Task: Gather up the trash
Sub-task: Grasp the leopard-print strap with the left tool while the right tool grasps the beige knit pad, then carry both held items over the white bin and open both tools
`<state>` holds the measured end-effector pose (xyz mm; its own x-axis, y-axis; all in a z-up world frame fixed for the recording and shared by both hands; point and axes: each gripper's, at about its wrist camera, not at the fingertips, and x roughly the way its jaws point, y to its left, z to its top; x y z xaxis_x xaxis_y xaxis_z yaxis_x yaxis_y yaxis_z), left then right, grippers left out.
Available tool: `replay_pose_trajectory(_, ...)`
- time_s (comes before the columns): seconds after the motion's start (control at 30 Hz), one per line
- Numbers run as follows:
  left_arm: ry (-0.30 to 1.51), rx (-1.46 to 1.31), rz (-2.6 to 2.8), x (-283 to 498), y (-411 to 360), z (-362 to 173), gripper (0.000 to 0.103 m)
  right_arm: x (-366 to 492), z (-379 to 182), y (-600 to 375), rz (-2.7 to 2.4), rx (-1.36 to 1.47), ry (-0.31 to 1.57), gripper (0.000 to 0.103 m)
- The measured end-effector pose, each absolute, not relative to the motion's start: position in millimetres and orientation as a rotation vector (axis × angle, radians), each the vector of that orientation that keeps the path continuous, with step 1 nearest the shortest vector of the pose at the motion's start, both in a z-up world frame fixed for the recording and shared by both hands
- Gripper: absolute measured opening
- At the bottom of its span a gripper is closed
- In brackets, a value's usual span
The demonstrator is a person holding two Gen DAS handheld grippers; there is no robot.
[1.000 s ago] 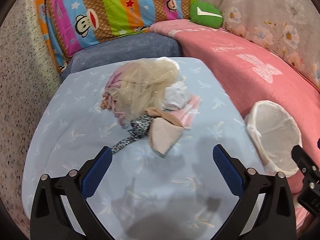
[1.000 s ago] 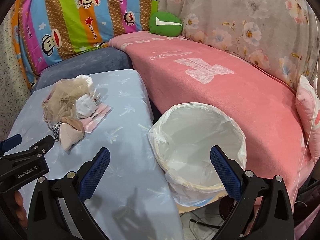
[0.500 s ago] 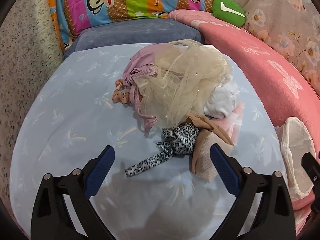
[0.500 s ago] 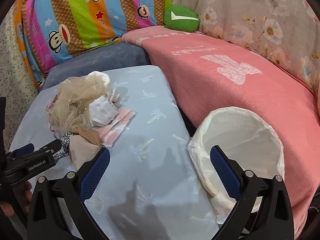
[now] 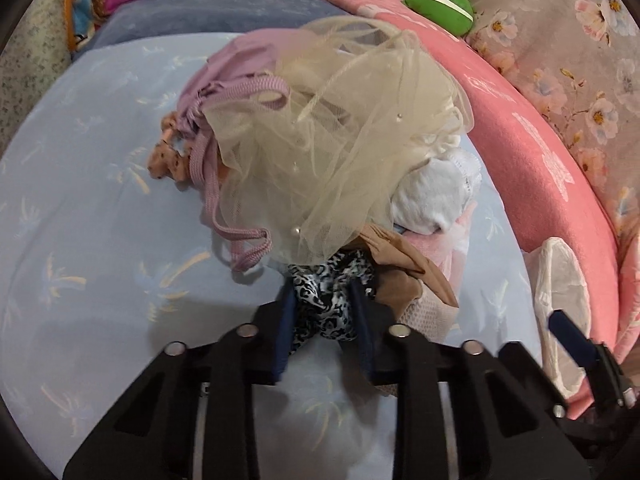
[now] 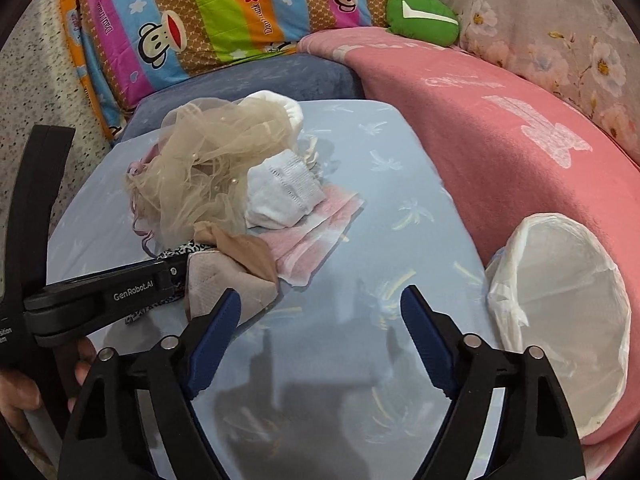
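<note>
- The left gripper (image 5: 322, 312) is clamped onto the leopard-print cloth (image 5: 324, 300) — both blue pads are pressed against its sides, right at the near edge of the pile.
- From the right wrist view you can see the left gripper (image 6: 176, 276) coming in from the left, its tip buried where the leopard-print cloth (image 6: 180, 249) pokes out beside a beige knit piece (image 6: 228, 284).
- The right gripper (image 6: 320, 312) has its jaws spread wide with nothing between them, hovering over a bare stretch of the light blue table cover (image 6: 400, 184).
- The pile itself sits on the table cover (image 5: 80, 240): a big puff of cream tulle (image 5: 340, 152) on top, a lilac garment with ribbed straps (image 5: 240, 92) under it on the left, and a small peach dotted bow (image 5: 166, 162) just beside the straps.
- To the right of the tulle there's a white sock (image 5: 432, 196), lying on a pink striped cloth (image 5: 440, 248). A tan stocking (image 5: 404, 256) is draped over the beige knit piece, touching the leopard cloth.
- The trash bin (image 6: 560, 320) with a white bag liner stands off the table's right edge, against the pink blanket (image 6: 500, 140) — well apart from the pile. In the left wrist view only a sliver of the bin (image 5: 560, 280) shows.
- Background stuff: a striped monkey-print sheet (image 6: 224, 16), a green cushion (image 6: 424, 18), and a floral fabric (image 6: 560, 20) behind the blanket.
</note>
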<state>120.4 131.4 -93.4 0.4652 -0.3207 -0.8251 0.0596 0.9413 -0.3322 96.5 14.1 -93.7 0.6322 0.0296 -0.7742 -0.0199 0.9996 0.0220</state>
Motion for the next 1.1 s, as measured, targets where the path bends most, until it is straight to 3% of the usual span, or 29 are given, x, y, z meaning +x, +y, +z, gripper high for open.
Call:
replay_pose_trajectory(0.07, 1.066, -0.285, -0.254, 117, 136, -93, 0.011, 98, -98, 21, 0.054, 0.012, 0.901, 0.066)
replay_pose_trajectory(0.17, 1.055, -0.291, -0.259, 112, 146, -90, 0.006, 100, -104, 32, 0.092, 0.01, 0.919, 0.061)
replay_pose_trajectory(0.4, 1.045, -0.279, -0.25, 105, 161, -82, 0.005, 110, -118, 49, 0.153, 0.029, 0.956, 0.056)
replay_pose_trajectory(0.47, 1.04, -0.265, -0.244, 102, 162, -81, 0.005, 114, -124, 53, 0.172, 0.038, 0.97, 0.049)
replay_pose_trajectory(0.63, 1.04, -0.26, -0.241, 101, 157, -78, 0.005, 116, -131, 56, 0.227, 0.086, 1.001, 0.01)
replay_pose_trajectory(0.7, 1.039, -0.26, -0.239, 100, 157, -76, 0.005, 114, -128, 58, 0.232, 0.078, 0.995, 0.002)
replay_pose_trajectory(1.1, 0.962, -0.224, -0.278, 82, 137, -41, 0.005, 72, -65, 20, 0.197, 0.118, 0.856, 0.002)
